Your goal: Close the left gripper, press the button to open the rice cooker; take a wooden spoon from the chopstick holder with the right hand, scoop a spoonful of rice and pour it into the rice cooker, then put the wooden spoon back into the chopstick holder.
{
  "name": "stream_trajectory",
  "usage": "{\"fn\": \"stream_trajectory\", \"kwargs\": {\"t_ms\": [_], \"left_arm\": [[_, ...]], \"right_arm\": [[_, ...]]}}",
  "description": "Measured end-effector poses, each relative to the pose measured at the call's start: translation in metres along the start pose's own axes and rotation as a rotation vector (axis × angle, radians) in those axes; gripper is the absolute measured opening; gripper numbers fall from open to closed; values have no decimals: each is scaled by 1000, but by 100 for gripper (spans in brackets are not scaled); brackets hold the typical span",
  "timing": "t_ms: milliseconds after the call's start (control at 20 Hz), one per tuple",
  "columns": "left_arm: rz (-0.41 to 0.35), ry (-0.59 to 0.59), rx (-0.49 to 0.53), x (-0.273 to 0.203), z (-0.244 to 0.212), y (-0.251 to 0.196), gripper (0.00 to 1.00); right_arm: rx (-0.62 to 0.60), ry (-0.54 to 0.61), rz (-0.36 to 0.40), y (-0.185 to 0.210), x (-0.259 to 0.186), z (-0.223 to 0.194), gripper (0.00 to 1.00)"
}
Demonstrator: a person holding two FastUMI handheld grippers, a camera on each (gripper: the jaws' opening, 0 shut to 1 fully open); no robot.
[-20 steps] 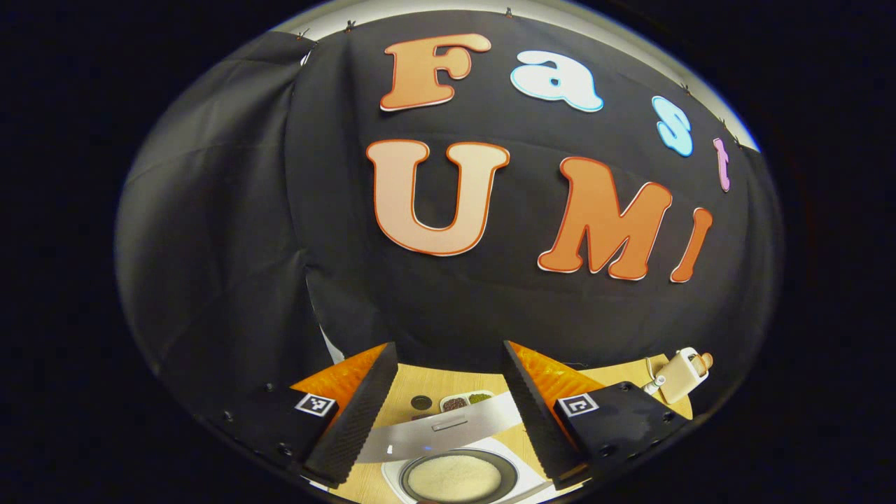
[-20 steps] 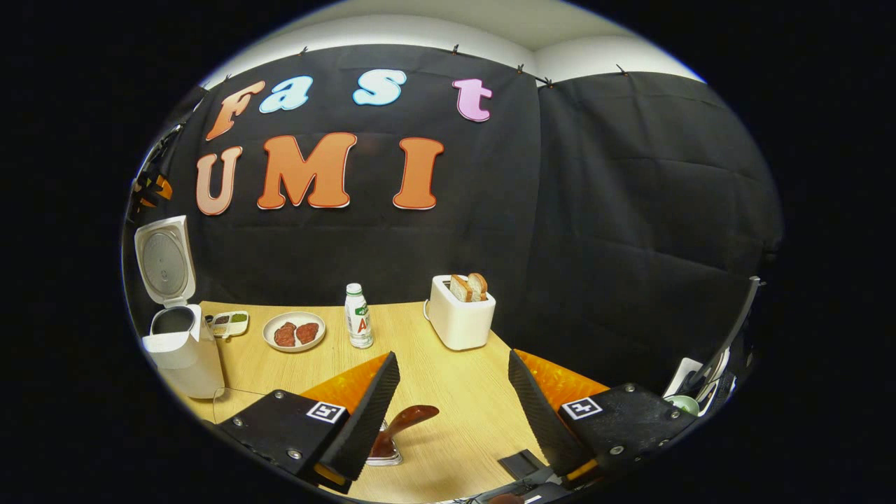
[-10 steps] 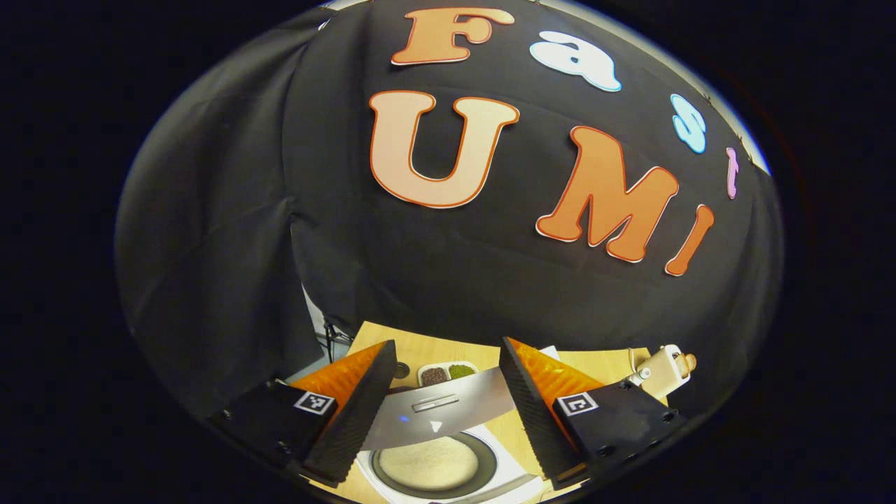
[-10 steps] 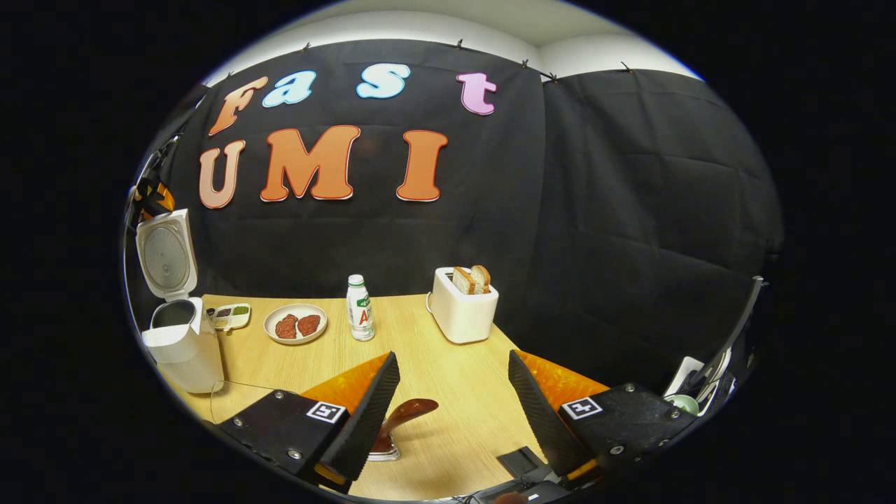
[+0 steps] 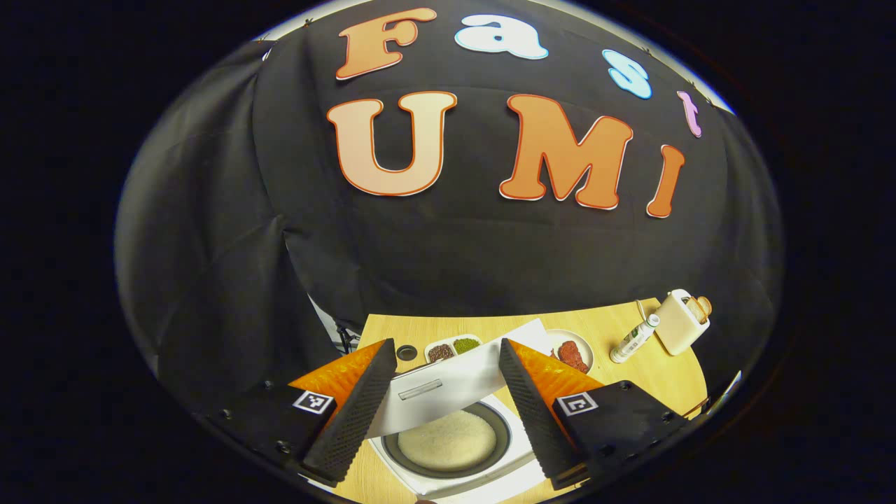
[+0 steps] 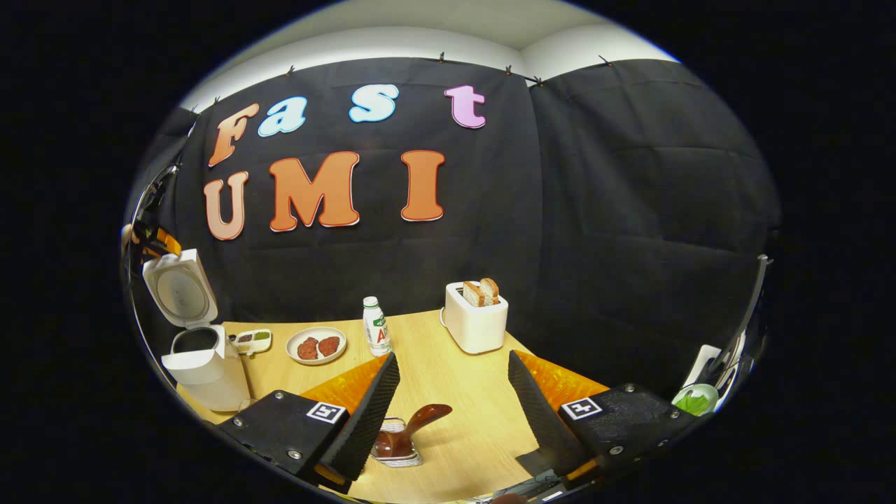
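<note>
Lower centre: my left tongs [image 5: 442,399], jaws apart, have shifted above the open white rice cooker [image 5: 458,448]; right tongs [image 6: 448,399], apart, have neared the brown wooden spoon [image 6: 409,430], ready for grasping.

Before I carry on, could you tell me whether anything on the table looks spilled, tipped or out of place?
Nothing stands out. The rice cooker stands upright with its lid up, the wooden spoon sits in the chopstick holder, and the bottle and toaster stand upright.

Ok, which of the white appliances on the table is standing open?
The rice cooker at the table's left end: its lid is swung up. The toaster on the right just holds two bread slices.
</note>
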State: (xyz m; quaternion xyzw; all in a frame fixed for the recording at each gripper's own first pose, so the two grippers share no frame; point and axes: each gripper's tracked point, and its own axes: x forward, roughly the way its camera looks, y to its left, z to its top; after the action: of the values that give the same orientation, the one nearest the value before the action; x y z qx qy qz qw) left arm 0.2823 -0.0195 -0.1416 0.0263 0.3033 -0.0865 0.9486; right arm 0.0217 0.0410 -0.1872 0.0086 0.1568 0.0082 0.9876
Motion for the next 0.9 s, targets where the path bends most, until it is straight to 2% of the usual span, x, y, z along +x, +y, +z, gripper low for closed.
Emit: {"fn": "stream_trajectory", "kwargs": {"t_ms": [400,450,500,700,900], "left_arm": [[-94,57,-105,-24,-85,-23,100],[-100,52,-101,-24,-93,-25,100],[-98,49,-100,-24,-101,-27,100],[-67,13,-129,-29,-118,-32,100],[-71,1,-171,-29,-137,-36,100]], "right_arm": [[-2,-2,20,-2,-28,-3,96],[-2,-6,25,-1,-32,-2,100],[-2,-6,28,-1,-35,-1,96],[3,11,42,0,-46,-11,96],[-1,37,44,-3,-55,-25,96]]}}
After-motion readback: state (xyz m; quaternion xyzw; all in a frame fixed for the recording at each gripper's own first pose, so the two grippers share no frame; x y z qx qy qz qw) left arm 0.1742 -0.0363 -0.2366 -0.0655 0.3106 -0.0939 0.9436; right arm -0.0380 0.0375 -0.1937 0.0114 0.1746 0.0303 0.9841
